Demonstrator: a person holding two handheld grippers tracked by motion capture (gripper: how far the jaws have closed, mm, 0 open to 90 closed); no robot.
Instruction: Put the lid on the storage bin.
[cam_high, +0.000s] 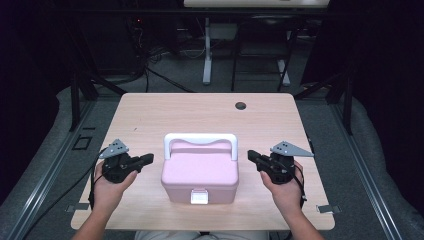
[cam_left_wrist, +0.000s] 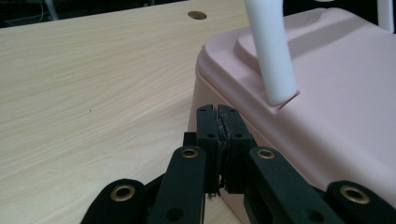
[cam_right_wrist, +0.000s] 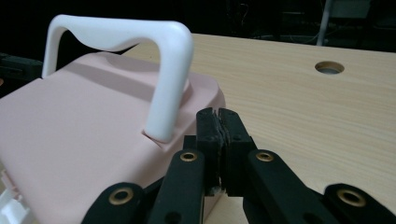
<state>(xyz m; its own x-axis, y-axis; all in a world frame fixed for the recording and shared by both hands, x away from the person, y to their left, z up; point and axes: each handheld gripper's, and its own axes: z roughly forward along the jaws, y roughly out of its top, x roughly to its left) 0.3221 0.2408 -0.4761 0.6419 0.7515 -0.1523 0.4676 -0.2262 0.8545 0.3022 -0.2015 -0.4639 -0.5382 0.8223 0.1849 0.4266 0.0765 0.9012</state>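
Observation:
A pink lidded box (cam_high: 200, 172) with a white carry handle (cam_high: 200, 138) raised upright and a white front latch (cam_high: 199, 196) sits in the middle of the wooden table (cam_high: 150, 115). My left gripper (cam_high: 148, 159) is just left of the box, shut with nothing in it, tips near the box's left wall. My right gripper (cam_high: 251, 156) is just right of the box, also shut and empty. In the left gripper view the closed gripper (cam_left_wrist: 222, 112) points at the pink box (cam_left_wrist: 336, 93) below the handle's post (cam_left_wrist: 273, 51). In the right gripper view the closed gripper (cam_right_wrist: 218, 114) sits beside the box (cam_right_wrist: 84, 121) and handle (cam_right_wrist: 163, 60).
A round cable hole (cam_high: 240, 105) lies at the table's far right. Bare tabletop stretches behind and beside the box. Metal stands and table legs (cam_high: 207, 50) rise beyond the far edge, with dark floor around.

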